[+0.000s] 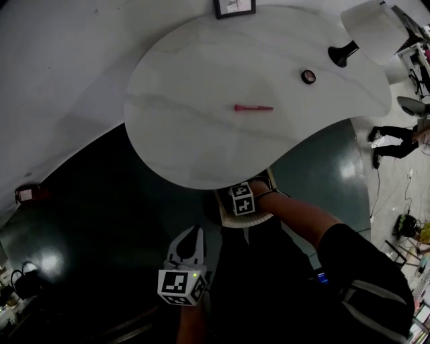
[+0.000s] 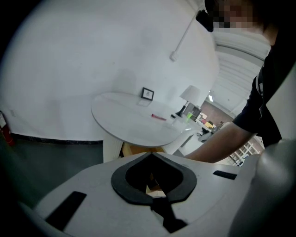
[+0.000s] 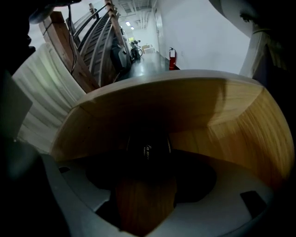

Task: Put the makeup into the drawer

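Observation:
A pink makeup stick (image 1: 253, 107) and a small round compact (image 1: 308, 76) lie on the white table (image 1: 201, 80). Below the table's near edge the wooden drawer (image 3: 208, 115) stands open, and my right gripper (image 3: 148, 155) reaches inside it. A dark round makeup jar (image 3: 148, 149) with faint print sits between its tips, just above the drawer floor, and the gripper looks shut on it. From the head view only that gripper's marker cube (image 1: 242, 199) shows. My left gripper (image 1: 193, 235) hangs lower left, away from the table, shut and holding nothing.
A white lamp (image 1: 369, 30) stands at the table's far right and a small picture frame (image 1: 234, 7) at its back edge. The floor around is dark. A person (image 1: 396, 138) is off to the right. A red extinguisher (image 1: 25, 195) stands by the left wall.

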{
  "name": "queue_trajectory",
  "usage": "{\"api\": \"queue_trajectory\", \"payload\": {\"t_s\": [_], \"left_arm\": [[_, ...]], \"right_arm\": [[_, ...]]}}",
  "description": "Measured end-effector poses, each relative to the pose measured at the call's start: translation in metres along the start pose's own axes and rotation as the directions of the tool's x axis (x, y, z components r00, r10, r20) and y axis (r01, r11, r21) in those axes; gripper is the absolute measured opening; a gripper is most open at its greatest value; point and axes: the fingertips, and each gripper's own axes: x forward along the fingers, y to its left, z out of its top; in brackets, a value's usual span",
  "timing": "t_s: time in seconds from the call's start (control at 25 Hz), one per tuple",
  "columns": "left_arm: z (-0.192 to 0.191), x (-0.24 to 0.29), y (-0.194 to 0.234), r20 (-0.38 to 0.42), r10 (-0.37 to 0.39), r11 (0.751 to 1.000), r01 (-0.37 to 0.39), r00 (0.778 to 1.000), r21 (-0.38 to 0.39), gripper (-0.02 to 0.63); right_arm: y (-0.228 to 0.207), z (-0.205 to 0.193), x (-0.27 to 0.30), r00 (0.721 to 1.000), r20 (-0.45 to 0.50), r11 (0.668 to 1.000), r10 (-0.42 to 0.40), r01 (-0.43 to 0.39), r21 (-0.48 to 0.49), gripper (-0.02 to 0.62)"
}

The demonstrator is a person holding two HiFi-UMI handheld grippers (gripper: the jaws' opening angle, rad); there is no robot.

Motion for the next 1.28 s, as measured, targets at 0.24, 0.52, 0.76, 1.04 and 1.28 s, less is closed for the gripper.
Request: {"api": "queue_trajectory", "payload": {"t_s": [0.24,0.52,0.76,1.04,1.28], "left_arm": [[0.009,-0.003,-0.005,0.012,-0.008,1.000,0.008,1.000,0.007,0.011],[0.055,-0.011,-0.019,0.082,-0.014,1.000,0.012,0.997,0.028,0.011],[0.096,-0.015,-0.037,0.141,-0.016,0.999,0.010,0.990,0.045,0.011],[0.137,-0.018,-0.067,0.220,-0.021,0.998,0.009,0.975,0.055,0.011],[0.165,-0.014,-0.087,0.261,-0.005,0.997,-0.015,0.965,0.074,0.011]], "right_arm": [[-0.003,0.012,-0.021,0.998,0.057,0.997,-0.017,0.012,0.077,0.278],[0.017,0.044,-0.090,0.987,0.157,0.997,-0.043,0.032,0.072,0.278],[0.042,0.079,-0.171,0.949,0.304,0.993,-0.088,0.058,0.107,0.276],[0.024,0.079,-0.284,0.862,0.452,0.967,-0.231,0.150,0.207,0.276],[-0.028,0.055,-0.371,0.751,0.524,0.907,-0.401,0.243,0.345,0.276]]}}
